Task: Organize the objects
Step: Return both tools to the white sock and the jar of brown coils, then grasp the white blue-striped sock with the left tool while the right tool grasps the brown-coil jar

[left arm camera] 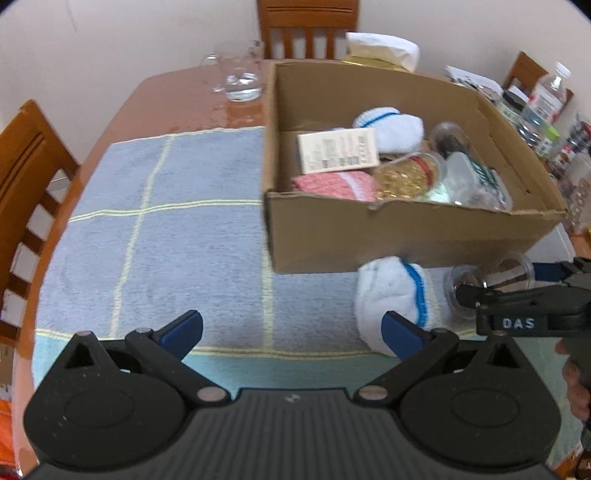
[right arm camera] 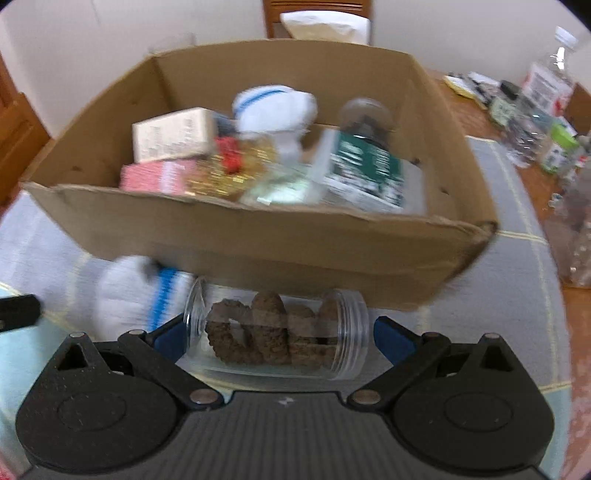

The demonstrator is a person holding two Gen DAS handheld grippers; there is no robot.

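A cardboard box (left arm camera: 406, 236) stands on a blue towel (left arm camera: 177, 236) and holds a white sock roll, a cream carton, a pink cloth, a gold-filled jar and clear bottles. The box also shows in the right wrist view (right arm camera: 258, 243). A white sock roll with a blue band (left arm camera: 391, 295) lies in front of the box. My left gripper (left arm camera: 291, 332) is open and empty, just left of that sock. A clear jar of brown lumps (right arm camera: 277, 332) lies on its side between the open jaws of my right gripper (right arm camera: 279, 338); the jaws stand apart from it.
A glass jug (left arm camera: 240, 74) stands on the wooden table behind the towel. Wooden chairs stand at the left (left arm camera: 26, 192) and the far side (left arm camera: 306, 29). Bottles and small jars (left arm camera: 543, 107) crowd the right of the table. A tissue box (left arm camera: 380, 48) sits behind the cardboard box.
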